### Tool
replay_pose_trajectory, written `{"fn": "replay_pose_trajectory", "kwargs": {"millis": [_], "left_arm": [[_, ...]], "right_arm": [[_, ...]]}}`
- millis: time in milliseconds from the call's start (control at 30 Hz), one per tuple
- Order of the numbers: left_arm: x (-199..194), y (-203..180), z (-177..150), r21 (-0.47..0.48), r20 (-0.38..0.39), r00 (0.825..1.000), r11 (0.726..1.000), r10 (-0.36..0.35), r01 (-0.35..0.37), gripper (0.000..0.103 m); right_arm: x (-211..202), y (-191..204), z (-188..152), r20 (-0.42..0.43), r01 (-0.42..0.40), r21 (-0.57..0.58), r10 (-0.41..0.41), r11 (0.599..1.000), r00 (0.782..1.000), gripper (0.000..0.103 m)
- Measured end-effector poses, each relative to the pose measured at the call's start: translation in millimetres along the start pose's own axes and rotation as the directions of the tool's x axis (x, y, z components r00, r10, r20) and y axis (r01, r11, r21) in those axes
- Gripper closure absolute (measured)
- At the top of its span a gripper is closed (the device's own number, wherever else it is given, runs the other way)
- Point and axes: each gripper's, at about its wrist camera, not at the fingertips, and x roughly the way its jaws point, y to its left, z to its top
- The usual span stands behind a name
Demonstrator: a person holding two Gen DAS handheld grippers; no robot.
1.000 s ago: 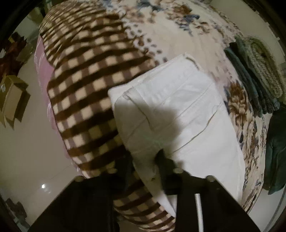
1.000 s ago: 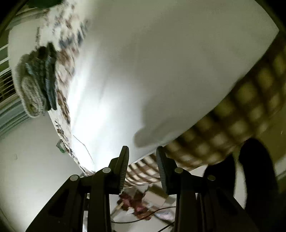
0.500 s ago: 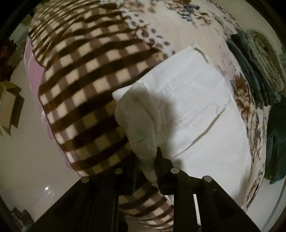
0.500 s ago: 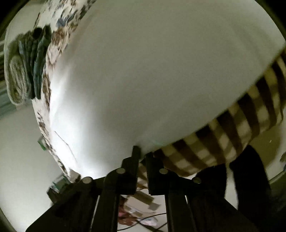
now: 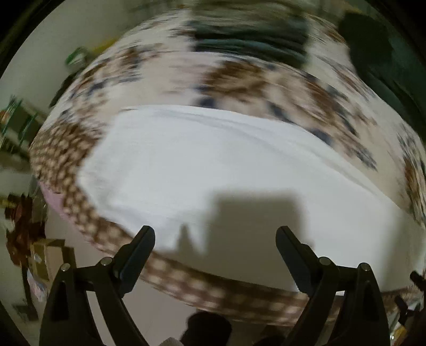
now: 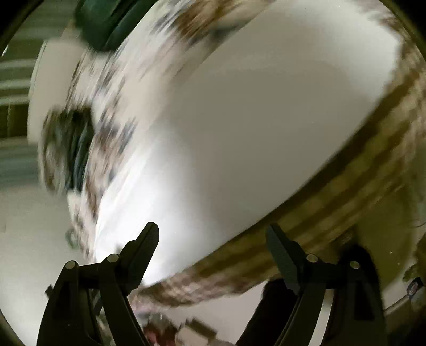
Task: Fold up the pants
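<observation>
The white pants (image 5: 213,159) lie folded flat on a bed with a floral and brown-check blanket (image 5: 253,79). In the left wrist view my left gripper (image 5: 214,237) is wide open and empty, just above the near edge of the pants. In the right wrist view the pants (image 6: 253,119) fill the middle, and my right gripper (image 6: 213,234) is wide open and empty over their near edge. Both views are motion-blurred.
A stack of dark green and grey folded clothes (image 5: 253,34) lies at the far side of the bed, also in the right wrist view (image 6: 72,149). A dark green garment (image 6: 106,24) lies beside it. Cardboard boxes (image 5: 48,258) stand on the floor at left.
Both grippers were shut on the pants' edge half a second ago; now both are wide open and off the cloth. Both cameras have swung, and the pants lie flat.
</observation>
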Motion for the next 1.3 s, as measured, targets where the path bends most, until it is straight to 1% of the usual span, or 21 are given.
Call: {"fn": "replay_pose_trajectory", "kwargs": {"millis": [133,200,333,400,500,567,667,767,800,833,867,900,933,967,1033,1067,1133,1167,1200,1267,1300], "left_arm": [[-0.1,-100.6,-18.8,0.088,-0.019,1.000,0.996,-0.020,0.022,0.010],[5.5,-140.9,-26.7,0.133,-0.042,0.999,0.991,-0.022,0.027,0.010],[16.2,-207.1,-49.6,0.231,-0.073,0.997,0.973,0.007,0.010,0.010],[21.5,-226.8,-58.5,0.263,-0.083,0.996,0.965,0.024,-0.001,0.010],[33.1,-246.6,-65.4,0.290,-0.086,0.995,0.957,0.049,-0.022,0.010],[46.4,-254.0,-68.0,0.290,-0.108,0.992,0.957,0.061,-0.027,0.010],[69.1,-250.7,-68.0,0.225,-0.173,0.984,0.974,0.040,0.000,0.010],[84.1,-239.8,-61.6,0.136,-0.211,0.977,0.990,-0.008,0.038,0.000],[86.6,-237.9,-59.4,0.119,-0.220,0.975,0.992,-0.022,0.049,0.000],[88.7,-236.7,-57.8,0.110,-0.227,0.974,0.992,-0.029,0.055,0.000],[91.1,-236.0,-56.0,0.103,-0.232,0.972,0.993,-0.034,0.059,0.000],[93.2,-236.2,-55.0,0.102,-0.235,0.971,0.993,-0.034,0.059,0.000],[95.6,-237.0,-54.1,0.106,-0.235,0.971,0.993,-0.031,0.057,0.000],[97.4,-238.4,-54.0,0.113,-0.230,0.973,0.992,-0.027,0.054,0.000],[97.3,-240.0,-56.1,0.117,-0.207,0.978,0.992,-0.024,0.049,0.000],[96.4,-239.9,-57.7,0.116,-0.192,0.981,0.992,-0.026,0.049,0.000],[95.7,-241.5,-57.7,0.125,-0.202,0.979,0.991,-0.026,0.052,0.000],[94.1,-241.8,-57.4,0.129,-0.207,0.978,0.990,-0.026,0.054,0.000],[92.2,-243.1,-56.2,0.139,-0.209,0.978,0.989,-0.023,0.053,0.000],[83.8,-246.7,-55.0,0.169,-0.183,0.983,0.985,-0.009,0.040,0.000],[77.2,-246.8,-54.2,0.179,-0.156,0.988,0.983,-0.006,0.034,0.000]], "right_arm": [[-45.3,-78.5,60.8,0.105,0.000,0.069,-0.007,0.998,0.994,0.019],[-58.9,-114.3,90.9,0.135,-0.053,0.095,0.040,0.994,0.990,0.022],[-66.5,-167.4,136.1,0.173,-0.149,0.125,0.126,0.981,0.977,0.036],[-53.0,-173.3,148.9,0.178,-0.223,0.147,0.196,0.964,0.964,0.045],[-36.2,-171.4,155.9,0.209,-0.347,0.157,0.312,0.925,0.927,0.058],[-25.9,-161.4,158.8,0.232,-0.413,0.138,0.376,0.900,0.897,0.058],[-11.9,-163.2,164.4,0.232,-0.441,0.157,0.401,0.884,0.886,0.058],[10.6,-166.4,172.1,0.216,-0.489,0.212,0.447,0.846,0.868,0.057],[11.5,-162.5,174.1,0.224,-0.520,0.211,0.477,0.828,0.850,0.057],[8.2,-156.7,176.3,0.234,-0.569,0.189,0.526,0.800,0.818,0.057],[3.8,-149.2,177.9,0.237,-0.596,0.155,0.556,0.788,0.796,0.057],[0.8,-143.2,178.5,0.236,-0.595,0.124,0.559,0.794,0.795,0.054],[1.1,-138.0,179.9,0.232,-0.560,0.105,0.527,0.822,0.817,0.048],[7.1,-134.9,182.4,0.220,-0.516,0.110,0.485,0.850,0.846,0.038],[25.5,-135.1,187.9,0.193,-0.493,0.152,0.464,0.856,0.865,0.037],[32.8,-135.9,191.7,0.190,-0.502,0.168,0.471,0.849,0.861,0.039],[35.8,-133.4,198.9,0.198,-0.506,0.181,0.473,0.843,0.859,0.050],[35.6,-130.7,200.9,0.204,-0.512,0.180,0.477,0.840,0.855,0.076],[36.5,-126.8,202.9,0.208,-0.515,0.187,0.478,0.837,0.853,0.087],[33.1,-122.3,199.0,0.227,-0.528,0.193,0.486,0.827,0.844,0.091],[27.0,-117.4,195.9,0.238,-0.516,0.178,0.472,0.838,0.849,0.091]]}}
